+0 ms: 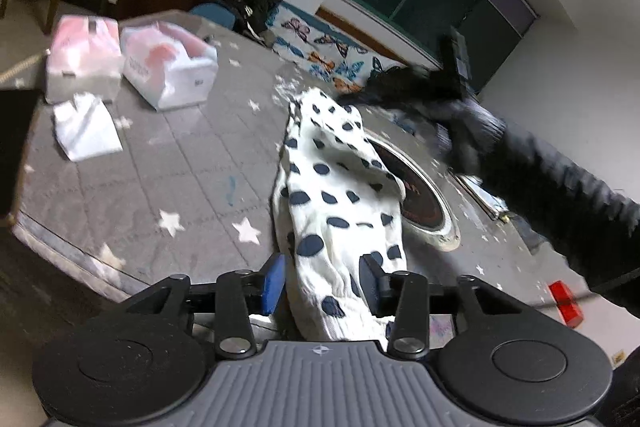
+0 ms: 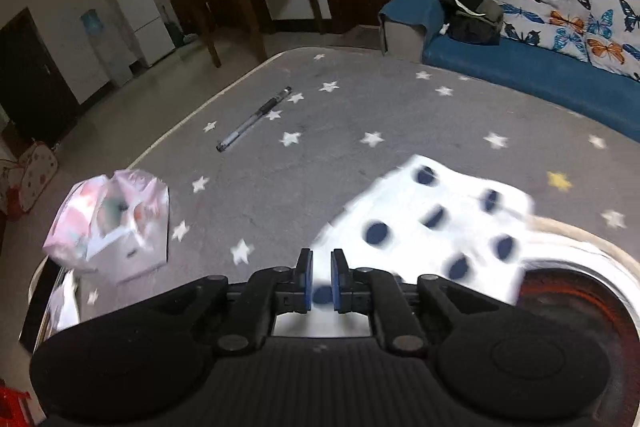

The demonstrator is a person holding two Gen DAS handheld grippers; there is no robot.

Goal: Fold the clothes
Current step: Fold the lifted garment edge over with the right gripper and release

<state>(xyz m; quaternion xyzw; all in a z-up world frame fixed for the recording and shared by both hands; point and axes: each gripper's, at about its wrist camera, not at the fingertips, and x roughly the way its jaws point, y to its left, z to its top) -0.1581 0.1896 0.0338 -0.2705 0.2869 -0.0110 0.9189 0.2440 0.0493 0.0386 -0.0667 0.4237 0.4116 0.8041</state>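
Observation:
A white garment with dark blue dots (image 1: 336,195) lies bunched lengthwise on a grey star-patterned table (image 1: 180,163). My left gripper (image 1: 322,285) stands open, its blue pads (image 1: 274,285) on either side of the garment's near end. The right gripper, blurred, shows at the garment's far end in the left wrist view (image 1: 452,83), held by a dark-sleeved arm. In the right wrist view the right gripper (image 2: 321,277) is nearly closed, with the dotted cloth (image 2: 432,219) between and beyond its pads; the cloth is motion-blurred.
Plastic bags with boxes (image 1: 168,63) and a white bag (image 1: 86,127) sit at the table's far left. A round induction plate (image 1: 420,187) is set in the table under the garment. A pen (image 2: 254,119) lies on the table. A blue sofa (image 2: 520,67) stands behind.

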